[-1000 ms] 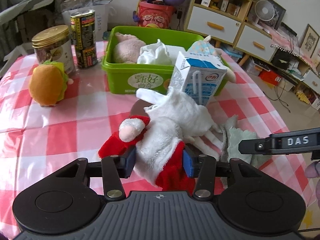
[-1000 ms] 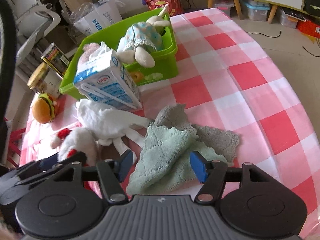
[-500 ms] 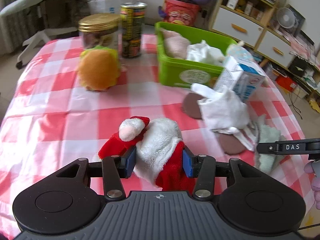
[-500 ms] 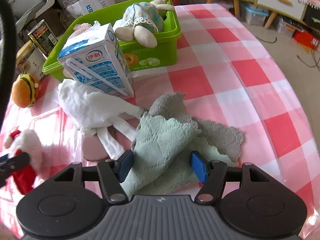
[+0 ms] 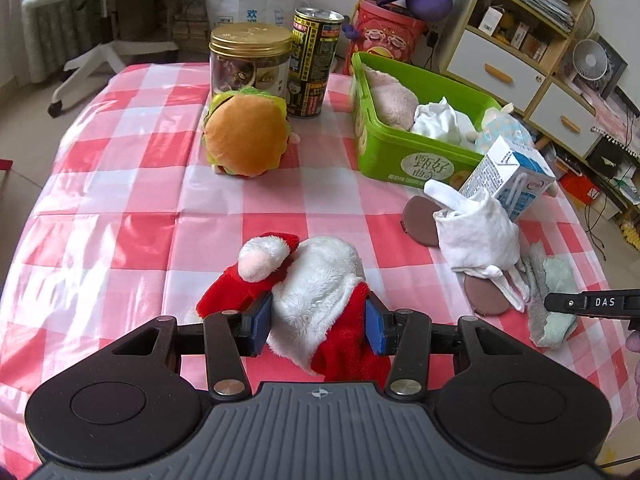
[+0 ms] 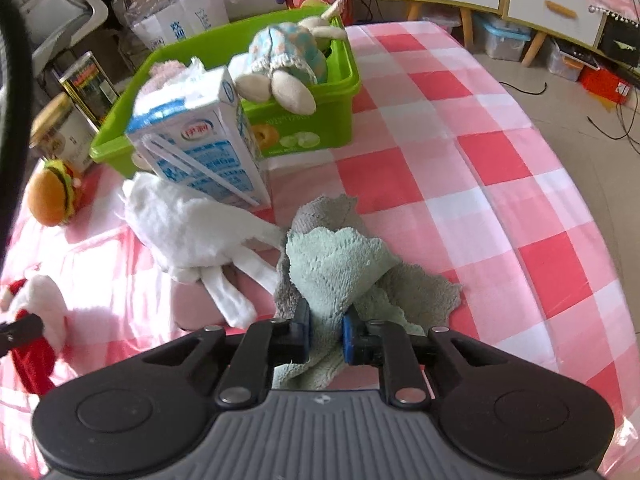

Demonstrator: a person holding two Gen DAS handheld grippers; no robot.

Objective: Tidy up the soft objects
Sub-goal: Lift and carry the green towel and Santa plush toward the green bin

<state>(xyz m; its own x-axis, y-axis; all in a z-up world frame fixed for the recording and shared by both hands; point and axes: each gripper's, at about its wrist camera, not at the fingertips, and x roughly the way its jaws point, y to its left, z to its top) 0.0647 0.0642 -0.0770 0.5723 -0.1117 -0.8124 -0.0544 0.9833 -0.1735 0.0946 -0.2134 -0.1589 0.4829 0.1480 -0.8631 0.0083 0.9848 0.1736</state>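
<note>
My left gripper (image 5: 319,322) is shut on a red and white Santa plush (image 5: 316,284), held above the checked tablecloth; the plush also shows at the left edge of the right wrist view (image 6: 36,312). My right gripper (image 6: 326,334) is shut on a pale green cloth (image 6: 340,264) that lies crumpled on the table. A green bin (image 5: 404,152) holds a pink plush (image 5: 388,98), a white cloth (image 5: 440,120) and a blue-dressed bunny doll (image 6: 288,64). A burger plush (image 5: 246,136) stands left of the bin. A white glove (image 5: 476,232) lies in front of the bin.
A milk carton (image 6: 200,148) leans on the white glove next to the bin. A gold-lidded jar (image 5: 250,60) and a tall can (image 5: 314,62) stand behind the burger plush. Two brown coasters (image 5: 420,220) lie under the glove. The table edge runs along the right (image 6: 580,216).
My right gripper has closed on the green cloth. My left gripper has pulled back and left with the Santa plush, away from the glove and carton.
</note>
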